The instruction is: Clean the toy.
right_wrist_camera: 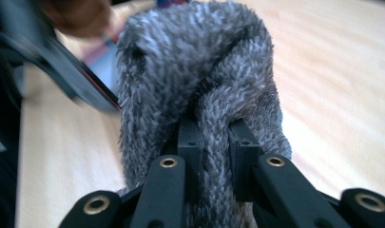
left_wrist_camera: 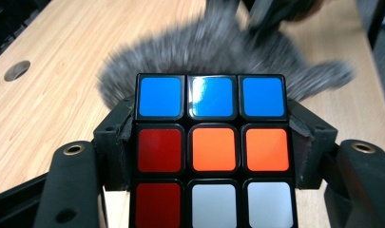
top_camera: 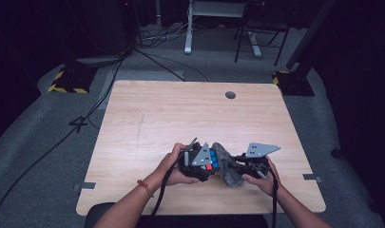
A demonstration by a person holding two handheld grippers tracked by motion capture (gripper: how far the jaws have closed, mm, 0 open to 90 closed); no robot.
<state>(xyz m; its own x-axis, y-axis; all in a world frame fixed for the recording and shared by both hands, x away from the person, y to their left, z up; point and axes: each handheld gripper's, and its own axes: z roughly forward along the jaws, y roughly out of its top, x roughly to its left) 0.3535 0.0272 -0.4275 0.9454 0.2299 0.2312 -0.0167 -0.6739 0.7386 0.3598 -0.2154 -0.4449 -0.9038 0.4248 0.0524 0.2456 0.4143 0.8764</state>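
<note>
High view is showing both hands working low in the frame, just right of centre, above the near edge of the desk (top_camera: 147,109). Going from the left, the left gripper (top_camera: 206,164) is clamping a cube (top_camera: 212,160), its jaws pressing on two opposite sides. Left gripper view is showing the cube (left_wrist_camera: 212,152) at the centre and bottom of the frame, with a blue row on top, then red and two orange tiles, then red and two white. I judge it to be light, rigid plastic with glossy, slippery faces; the layers are free to twist, so the safest hold is flat on two opposite faces, squarely across the middle row, as the jaws are standing now. A hold on a corner or on one layer alone would probably be letting it turn or slip.

Just to the right, touching the cube's far side, a grey cloth (top_camera: 226,166) is hanging bunched between the two grippers; it is filling the upper middle of the left gripper view (left_wrist_camera: 218,52), blurred. The right gripper (top_camera: 249,167) is pinching a fold of the cloth, and the right gripper view is showing its jaws closed on a gathered ridge of the cloth (right_wrist_camera: 214,90) at lower centre. The cloth looks soft, fluffy, limp and very light, likely to sag and slide under a loose pinch, so a thick gathered fold is the best place to hold it.
</note>
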